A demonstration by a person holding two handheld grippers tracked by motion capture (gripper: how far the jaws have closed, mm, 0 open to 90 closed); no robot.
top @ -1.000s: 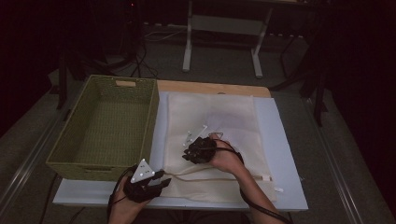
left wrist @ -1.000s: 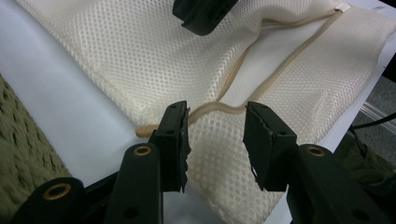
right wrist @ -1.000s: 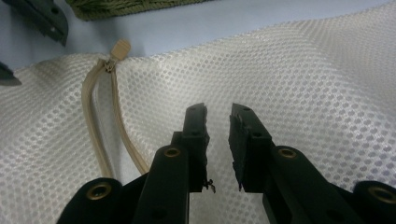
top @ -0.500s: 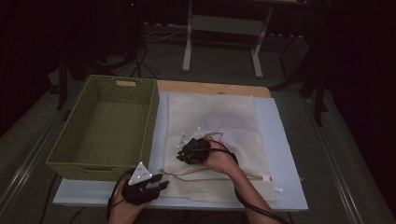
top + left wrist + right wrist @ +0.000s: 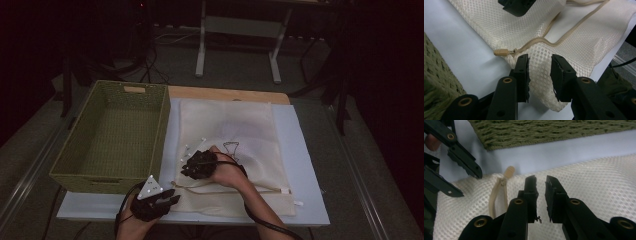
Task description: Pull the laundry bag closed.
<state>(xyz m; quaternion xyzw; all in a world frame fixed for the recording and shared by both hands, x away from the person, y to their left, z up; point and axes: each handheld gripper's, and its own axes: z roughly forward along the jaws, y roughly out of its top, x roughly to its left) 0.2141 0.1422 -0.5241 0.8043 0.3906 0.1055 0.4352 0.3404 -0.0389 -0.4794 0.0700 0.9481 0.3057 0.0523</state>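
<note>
Nearest me, my left gripper [image 5: 167,196] hovers at the front left corner of the cream mesh laundry bag [image 5: 245,130], its jaws parted with the corner of the mesh [image 5: 539,75] lying between them but not pinched, as far as I can tell. Just beyond those jaws I see the tan zipper pull [image 5: 501,52] at the end of the zipper that runs along the bag's near edge. A little farther in, my right gripper [image 5: 189,167] rests low over the bag, jaws slightly apart with nothing between them, pointing toward the zipper pull [image 5: 509,173]. The bag lies flat on the white table [image 5: 305,150]. To the left, just beside the bag, stands the green woven basket [image 5: 80,150], beyond the pull in the right gripper view.
</note>
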